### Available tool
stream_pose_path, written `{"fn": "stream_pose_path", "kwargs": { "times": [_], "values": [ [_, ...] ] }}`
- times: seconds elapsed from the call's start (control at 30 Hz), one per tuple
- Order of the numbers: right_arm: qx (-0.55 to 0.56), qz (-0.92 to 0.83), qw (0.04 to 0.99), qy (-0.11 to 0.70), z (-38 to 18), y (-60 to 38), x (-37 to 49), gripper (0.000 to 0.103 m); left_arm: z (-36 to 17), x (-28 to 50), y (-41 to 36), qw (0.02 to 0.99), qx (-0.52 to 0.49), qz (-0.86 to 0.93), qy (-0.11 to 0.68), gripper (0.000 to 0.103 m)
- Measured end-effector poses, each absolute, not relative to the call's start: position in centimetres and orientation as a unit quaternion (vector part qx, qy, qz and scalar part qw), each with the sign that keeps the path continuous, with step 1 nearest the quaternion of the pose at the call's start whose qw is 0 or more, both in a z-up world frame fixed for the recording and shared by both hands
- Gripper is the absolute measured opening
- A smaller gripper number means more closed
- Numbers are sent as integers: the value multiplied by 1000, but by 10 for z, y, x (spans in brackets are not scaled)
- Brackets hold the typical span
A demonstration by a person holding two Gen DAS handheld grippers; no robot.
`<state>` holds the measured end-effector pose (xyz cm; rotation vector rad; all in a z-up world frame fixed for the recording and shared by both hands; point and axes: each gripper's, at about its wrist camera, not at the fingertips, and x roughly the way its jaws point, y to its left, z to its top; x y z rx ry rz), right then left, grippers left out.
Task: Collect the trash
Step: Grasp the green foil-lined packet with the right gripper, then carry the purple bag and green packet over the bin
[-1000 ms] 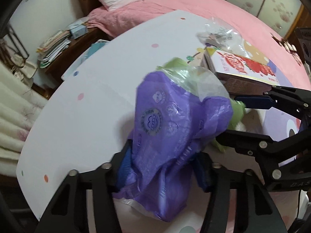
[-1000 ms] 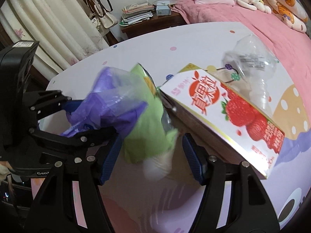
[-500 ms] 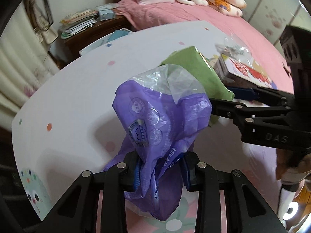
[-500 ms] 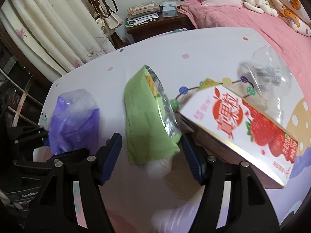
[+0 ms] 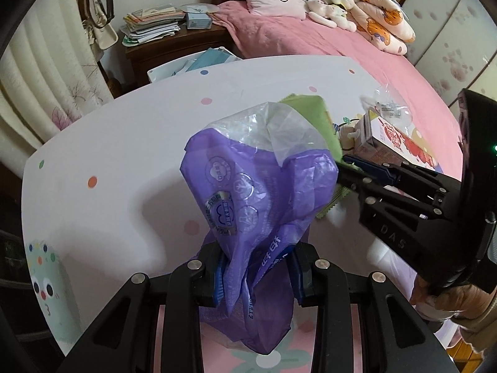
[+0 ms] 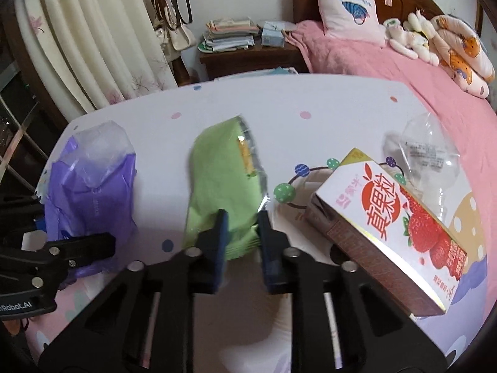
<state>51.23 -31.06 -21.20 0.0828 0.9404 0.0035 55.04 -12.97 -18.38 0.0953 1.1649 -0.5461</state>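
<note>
While the left gripper (image 5: 256,275) stands at lower centre of the left wrist view, its two blue pads are clamped on one purple plastic bag (image 5: 257,192), which rises crumpled above the pads, its clear upper part open at frame centre. The same bag appears at centre left of the right wrist view, where the black fingers of the left gripper show at the lower left edge.

The right gripper (image 6: 240,227) occupies lower centre of the right wrist view. Its jaws are closing, and the lower end of one green snack wrapper (image 6: 223,174) lies between the two blue pads, which sit against both of its sides. The wrapper extends from the pads toward frame centre, with a torn silver edge on its right side. In the left wrist view this gripper enters from the right edge, with part of a person's hand (image 5: 447,298) below it.

On the white dotted table (image 6: 310,99) the count of loose trash items is two: one strawberry drink carton (image 6: 388,227) lying at centre right, just beside the wrapper, and one clear crumpled plastic package (image 6: 425,152) at the upper right of the carton.

One pink bed (image 6: 403,62) fills the upper right, with one white pillow (image 6: 351,9)
</note>
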Motion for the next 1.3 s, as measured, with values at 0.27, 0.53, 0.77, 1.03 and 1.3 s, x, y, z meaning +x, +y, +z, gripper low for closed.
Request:
{"fn": "stream_pose_path", "kwargs": {
  "times": [0.27, 0.53, 0.77, 1.03, 1.3],
  "values": [
    [73, 34, 903, 421, -181, -312, 472, 4, -175, 519, -122, 804, 39, -242, 542, 32],
    [92, 64, 909, 401, -140, -320, 393, 3, -151, 451, -121, 808, 26, -236, 540, 32],
    [90, 88, 897, 423, -130, -333, 306, 2, -129, 368, -137, 815, 11, -226, 533, 31],
    [87, 128, 896, 416, -112, -346, 206, 2, -117, 267, -169, 824, 22, -211, 526, 31],
    [54, 198, 900, 384, -71, -352, 96, 2, -109, 149, -178, 839, -20, -168, 517, 31]
  ]
}}
